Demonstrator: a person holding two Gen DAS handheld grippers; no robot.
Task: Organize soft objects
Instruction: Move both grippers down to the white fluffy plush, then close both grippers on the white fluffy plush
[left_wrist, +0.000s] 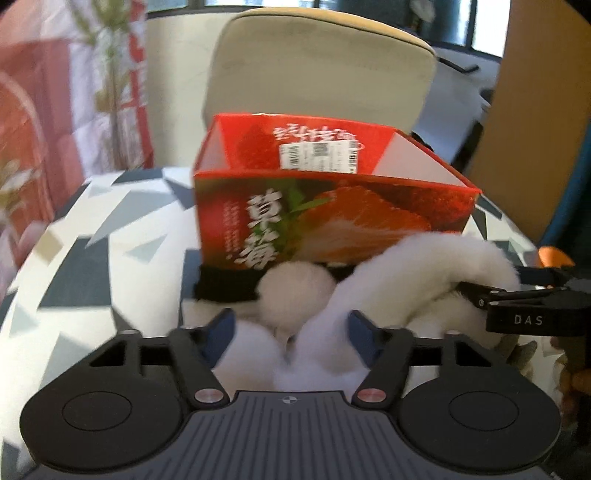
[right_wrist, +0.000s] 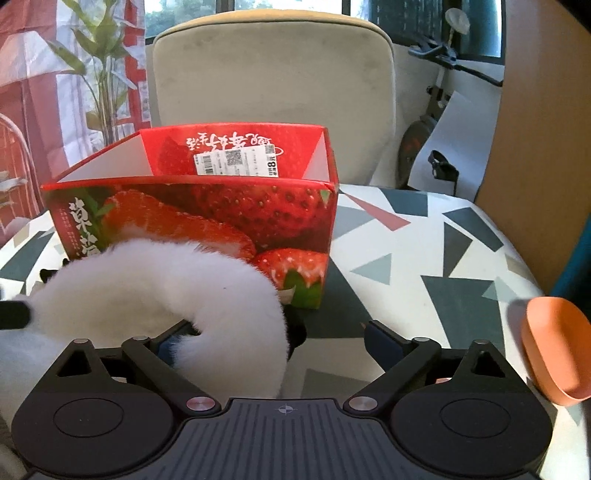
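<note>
plush toy (left_wrist: 388, 291) btwn left tool (left_wrist: 291, 328) fingers, strawberry box (left_wrist: 332, 214) behind

Daylight from rear windows; left view motion-blurred, right sharper; fisheye-bent edges.

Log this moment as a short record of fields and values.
surface: table under a cloth of grey triangles
container: open red strawberry-print cardboard box, upright, looks empty
soft item: white fluffy plush toy lying in front of the box
left gripper: open around the plush
right gripper: open, plush between its fingers
beside: orange plastic piece
</note>
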